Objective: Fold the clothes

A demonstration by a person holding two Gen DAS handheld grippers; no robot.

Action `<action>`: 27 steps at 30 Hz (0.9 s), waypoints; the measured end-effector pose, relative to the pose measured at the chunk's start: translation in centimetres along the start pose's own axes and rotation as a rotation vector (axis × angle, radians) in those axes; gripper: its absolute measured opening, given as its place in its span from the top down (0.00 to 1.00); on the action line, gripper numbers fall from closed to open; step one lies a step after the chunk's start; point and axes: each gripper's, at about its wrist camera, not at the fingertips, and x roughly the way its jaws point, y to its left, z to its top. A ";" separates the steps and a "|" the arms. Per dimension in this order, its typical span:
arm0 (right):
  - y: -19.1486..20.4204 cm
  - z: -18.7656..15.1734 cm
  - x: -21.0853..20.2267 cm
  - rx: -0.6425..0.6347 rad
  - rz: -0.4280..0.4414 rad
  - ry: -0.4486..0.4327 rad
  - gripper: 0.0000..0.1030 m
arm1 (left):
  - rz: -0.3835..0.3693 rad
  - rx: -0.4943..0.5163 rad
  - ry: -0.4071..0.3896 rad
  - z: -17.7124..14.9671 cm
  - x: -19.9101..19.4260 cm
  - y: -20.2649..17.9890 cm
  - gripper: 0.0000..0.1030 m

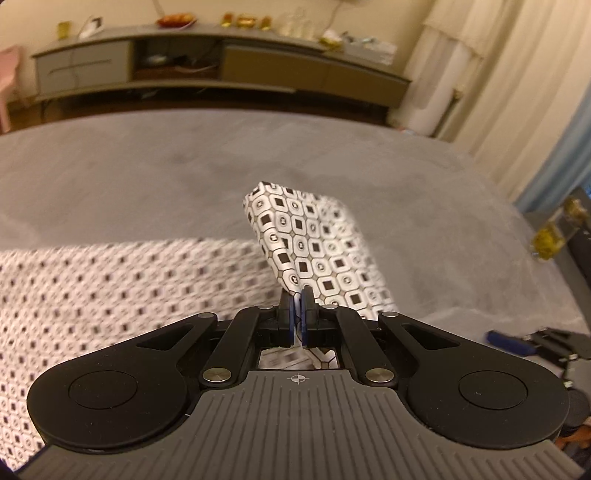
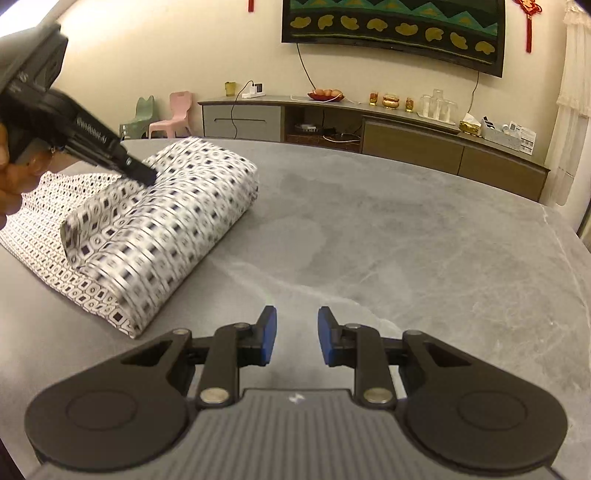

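One grey marbled table (image 2: 424, 236) filled both views. Beyond its far edge, at 12 o'clock, stood a long low sideboard (image 2: 406, 147) against the cream wall, with a dark patterned hanging (image 2: 391, 33) above it and two small plastic chairs (image 2: 162, 114) at about 10 o'clock in the right wrist view.

Patterned cloth (image 2: 155, 229), white with small dark squares, lay on the table at 9 to 10 o'clock from the right gripper. Part lay flat; a folded-over section was raised in a loose roll above it.

Left gripper (image 1: 297, 306) was closed on a lifted edge of the cloth, fabric pinched between the blue pads; the raised flap (image 1: 314, 247) stood up from the fingers toward 12 o'clock, flat cloth spreading to 9 o'clock. In the right wrist view the same gripper (image 2: 146, 175) came in from 10 o'clock, tip at the top of the fold.

Right gripper (image 2: 296, 334) hovered over bare table, jaws apart and nothing between the blue pads (image 2: 268, 332), clear of the cloth, whose nearest corner lay at 10 o'clock
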 end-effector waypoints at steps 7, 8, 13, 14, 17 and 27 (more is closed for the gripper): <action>-0.3 0.1 0.5 -0.022 -0.009 0.024 0.75 | 0.099 0.000 0.027 -1.6 1.7 2.1 1.00; -0.4 0.1 0.6 -0.024 -0.009 0.027 0.75 | 0.108 0.004 0.030 -1.8 1.8 2.2 1.00; -0.5 -0.1 1.0 -0.037 -0.015 0.043 0.75 | 0.132 0.012 0.025 -2.7 2.0 2.6 1.00; -0.5 -0.2 1.1 -0.039 -0.017 0.046 0.75 | 0.133 0.011 0.022 -2.9 1.9 2.7 1.00; -0.8 -0.2 1.3 -0.051 -0.028 0.049 0.75 | 0.136 0.004 -0.007 -3.2 1.2 2.7 1.00; 1.9 1.8 0.8 -0.076 0.011 -0.013 0.75 | 0.157 0.050 -0.032 -3.6 -0.1 3.5 1.00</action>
